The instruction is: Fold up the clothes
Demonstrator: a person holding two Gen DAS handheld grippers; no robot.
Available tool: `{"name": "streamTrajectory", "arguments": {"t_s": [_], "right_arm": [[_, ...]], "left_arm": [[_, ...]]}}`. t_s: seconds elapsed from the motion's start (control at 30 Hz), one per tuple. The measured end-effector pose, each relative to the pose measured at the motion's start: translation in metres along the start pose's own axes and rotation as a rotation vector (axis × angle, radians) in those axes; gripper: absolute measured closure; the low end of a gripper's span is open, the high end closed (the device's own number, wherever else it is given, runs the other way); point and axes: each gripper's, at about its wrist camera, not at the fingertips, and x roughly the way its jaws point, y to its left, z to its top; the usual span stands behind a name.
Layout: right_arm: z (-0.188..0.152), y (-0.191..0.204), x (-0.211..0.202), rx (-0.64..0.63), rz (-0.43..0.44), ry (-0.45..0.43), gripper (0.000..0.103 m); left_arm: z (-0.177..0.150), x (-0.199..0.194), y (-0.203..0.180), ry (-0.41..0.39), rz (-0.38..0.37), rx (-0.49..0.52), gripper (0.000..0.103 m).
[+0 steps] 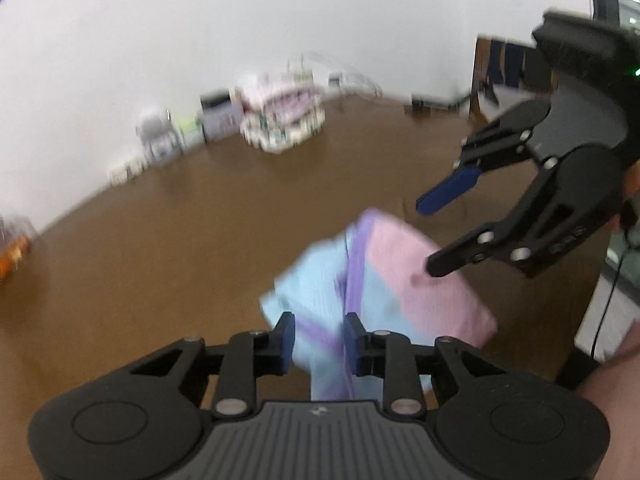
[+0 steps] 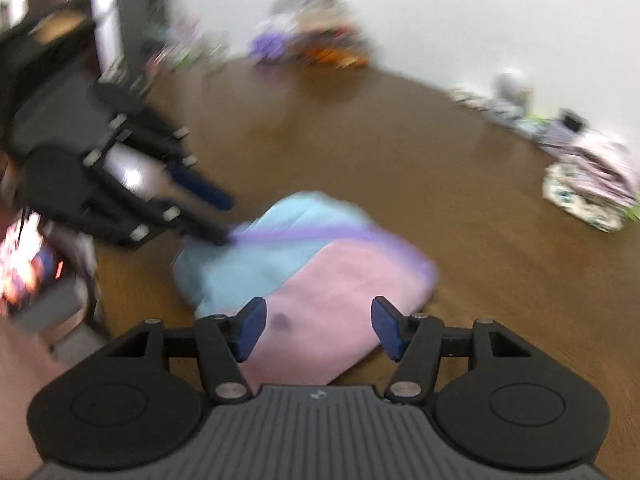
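A folded garment point(image 1: 372, 292) in light blue, pink and purple lies on the brown table point(image 1: 160, 260). It also shows in the right wrist view point(image 2: 304, 272). My left gripper point(image 1: 319, 340) is open right over the garment's near blue edge, with cloth between its blue pads. My right gripper point(image 2: 318, 328) is open just above the pink part, holding nothing. In the left wrist view the right gripper point(image 1: 424, 236) hovers at the garment's right side. In the right wrist view the left gripper point(image 2: 224, 216) sits at the garment's far left edge. Both views are blurred.
A stack of folded patterned clothes point(image 1: 280, 116) lies at the table's far edge by the white wall, also in the right wrist view point(image 2: 592, 188). Small boxes and items point(image 1: 192, 128) line that edge. More colourful clutter point(image 2: 312, 40) sits at the far end.
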Motion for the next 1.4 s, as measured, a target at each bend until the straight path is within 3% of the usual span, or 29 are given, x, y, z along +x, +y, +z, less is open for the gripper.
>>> {"name": "streamTrajectory", "arguments": {"t_s": [0.03, 0.1, 0.2, 0.27, 0.37, 0.57, 0.67, 0.73, 0.83, 0.93, 1.1, 1.2, 1.4], "right_arm": [[0.003, -0.005, 0.001, 0.018, -0.017, -0.009, 0.046], [0.009, -0.011, 0.011, 0.033, -0.033, -0.005, 0.058], [0.014, -0.011, 0.029, 0.022, -0.037, 0.016, 0.071], [0.014, -0.013, 0.042, 0.031, -0.030, 0.035, 0.073], [0.010, -0.015, 0.058, 0.057, -0.014, 0.062, 0.073], [0.000, -0.014, 0.065, 0.065, -0.012, 0.035, 0.072], [-0.001, -0.010, 0.061, 0.058, -0.020, 0.024, 0.072], [0.000, -0.010, 0.048, 0.088, -0.004, -0.001, 0.071], [0.000, -0.004, 0.020, 0.066, 0.015, -0.035, 0.060], [-0.007, 0.009, 0.007, 0.019, 0.018, -0.014, 0.057], [-0.022, 0.024, 0.016, 0.002, 0.024, 0.050, 0.059], [-0.029, 0.026, 0.025, 0.007, 0.017, 0.065, 0.060], [-0.035, 0.030, 0.027, 0.003, -0.002, 0.049, 0.060]], "left_arm": [[0.006, 0.002, 0.000, -0.017, 0.001, 0.007, 0.079], [0.018, 0.011, -0.004, -0.027, -0.011, 0.030, 0.085], [0.022, 0.037, -0.008, 0.017, -0.002, 0.051, 0.095], [0.022, 0.053, -0.007, 0.050, 0.007, 0.057, 0.096], [0.015, 0.069, 0.001, 0.095, 0.003, 0.039, 0.096], [0.006, 0.073, 0.010, 0.087, -0.007, 0.018, 0.095], [0.008, 0.066, 0.009, 0.075, 0.010, 0.005, 0.089], [0.010, 0.049, 0.010, 0.029, 0.025, -0.010, 0.086], [0.009, 0.021, 0.011, -0.032, 0.028, -0.024, 0.082], [0.001, 0.002, 0.004, -0.048, 0.002, -0.003, 0.083], [-0.017, 0.010, -0.019, 0.037, -0.034, 0.060, 0.091], [-0.027, 0.024, -0.020, 0.085, -0.001, 0.048, 0.091], [-0.036, 0.026, -0.016, 0.078, 0.009, 0.015, 0.091]]}}
